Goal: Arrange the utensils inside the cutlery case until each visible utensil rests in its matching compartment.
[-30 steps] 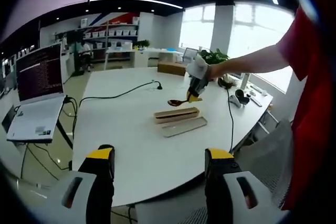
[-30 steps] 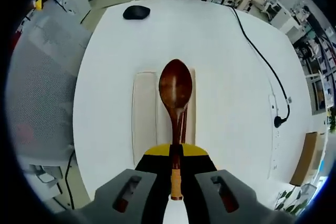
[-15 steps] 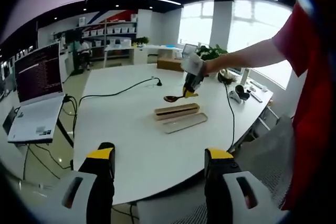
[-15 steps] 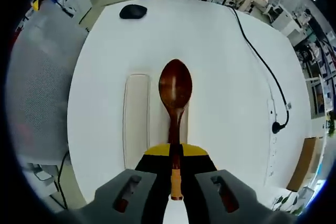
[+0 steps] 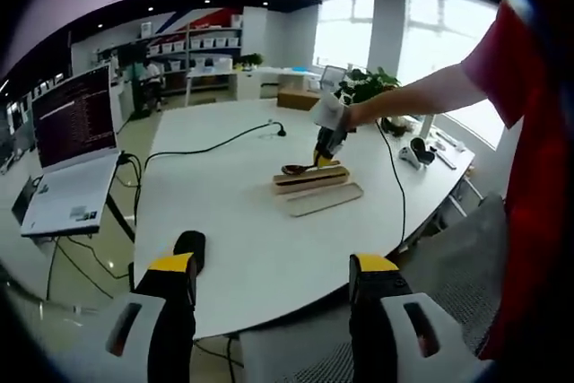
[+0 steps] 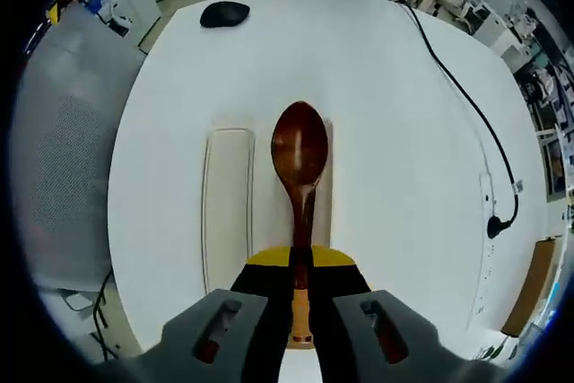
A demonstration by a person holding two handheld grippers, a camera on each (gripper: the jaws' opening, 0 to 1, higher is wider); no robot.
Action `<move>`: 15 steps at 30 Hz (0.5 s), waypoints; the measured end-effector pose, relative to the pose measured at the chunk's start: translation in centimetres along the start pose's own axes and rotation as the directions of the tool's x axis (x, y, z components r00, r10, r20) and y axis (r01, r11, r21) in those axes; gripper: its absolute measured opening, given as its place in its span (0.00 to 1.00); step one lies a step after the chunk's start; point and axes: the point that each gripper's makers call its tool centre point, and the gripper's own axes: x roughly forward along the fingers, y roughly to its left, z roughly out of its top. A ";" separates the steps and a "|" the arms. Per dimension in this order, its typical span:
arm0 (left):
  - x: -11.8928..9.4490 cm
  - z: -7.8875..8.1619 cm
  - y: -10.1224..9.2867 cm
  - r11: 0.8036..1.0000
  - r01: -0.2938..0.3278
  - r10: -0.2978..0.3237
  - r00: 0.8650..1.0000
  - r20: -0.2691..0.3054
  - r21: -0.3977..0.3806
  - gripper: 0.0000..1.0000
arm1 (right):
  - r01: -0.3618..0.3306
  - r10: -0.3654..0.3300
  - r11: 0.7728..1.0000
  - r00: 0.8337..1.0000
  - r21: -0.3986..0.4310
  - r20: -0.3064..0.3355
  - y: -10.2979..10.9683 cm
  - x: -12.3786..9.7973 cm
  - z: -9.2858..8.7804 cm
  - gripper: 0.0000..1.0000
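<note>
A dark wooden spoon [image 6: 300, 152] is held by its handle in my right gripper [image 6: 300, 262], which is shut on it. The spoon hangs lengthwise just over the open wooden cutlery case [image 6: 267, 213]. The case's pale lid [image 6: 227, 208] lies flat beside it. In the left gripper view, a hand holds the right gripper [image 5: 327, 139] tilted down, with the spoon [image 5: 297, 169] at the far top edge of the case [image 5: 310, 179]. My left gripper [image 5: 273, 280] stands open near the table's front edge, far from the case, with nothing between its fingers.
A black mouse [image 5: 190, 242] lies near the front edge, also seen as the mouse [image 6: 224, 13]. A black cable [image 5: 211, 143] runs across the white table [image 5: 242, 221]. A laptop [image 5: 70, 163] stands to the left, and a person's red sleeve [image 5: 529, 132] is at the right.
The right gripper has lowered the spoon closer to the case. The left view has shifted, bringing the mouse into sight. The left gripper stays open.
</note>
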 end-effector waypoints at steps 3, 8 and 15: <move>0.0 0.0 0.1 1.000 -0.007 0.007 1.000 -0.002 -0.003 0.71 | -0.005 0.005 1.000 1.000 0.002 -0.002 0.1 0.7 -0.1 0.01; 0.0 -0.1 0.1 0.999 -0.021 0.021 1.000 0.003 -0.027 0.71 | 0.004 -0.004 1.000 1.000 0.016 -0.021 0.0 1.5 -0.6 0.01; 0.0 -0.7 -0.1 0.999 -0.021 0.021 1.000 -0.013 -0.032 0.71 | 0.000 0.000 1.000 1.000 0.011 -0.030 -0.1 2.2 -0.8 0.01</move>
